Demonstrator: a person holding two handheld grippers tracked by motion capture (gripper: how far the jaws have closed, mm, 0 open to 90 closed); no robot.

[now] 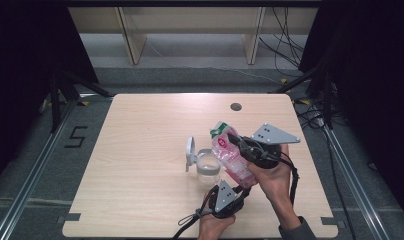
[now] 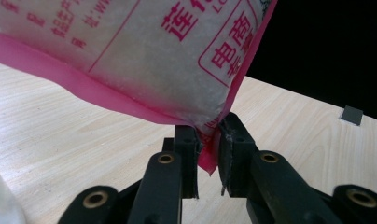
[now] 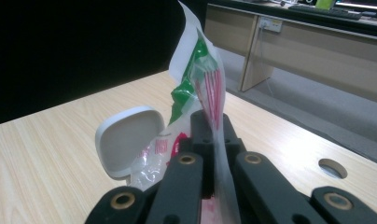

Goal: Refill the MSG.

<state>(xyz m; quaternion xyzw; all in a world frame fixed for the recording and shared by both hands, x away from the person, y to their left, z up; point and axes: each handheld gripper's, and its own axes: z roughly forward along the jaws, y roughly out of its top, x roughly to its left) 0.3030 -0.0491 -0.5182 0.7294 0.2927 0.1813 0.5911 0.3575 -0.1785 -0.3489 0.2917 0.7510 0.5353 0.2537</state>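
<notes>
**Pouch held over a clear jar on a pale wooden worktop**

Pale wood-grain worktop [image 1: 140, 165], with a round grommet hole [image 1: 235, 106] near the far edge. Beyond: grey floor, light wooden shelving [image 1: 190, 30], black curtains to both sides, loose cables at the far right. A "5" marked on the floor [image 1: 76, 136] at left.

Near the middle of the worktop, a clear jar [image 1: 208, 169], hinged white lid [image 1: 190, 153] flipped open and standing up at its left side. Contents of the jar not discernible.

Above and just right of the jar, a pink-printed plastic pouch [image 1: 231, 156] of pale granular filling, held slanted, green-and-white top end [image 3: 196, 79] raised toward the far side. Left gripper [image 2: 207, 156] pinching the pouch's lower pink corner between nearly closed fingers [image 2: 185, 144]. Right gripper [image 3: 213, 135] clamped fully shut on the upper part of the pouch.
</notes>
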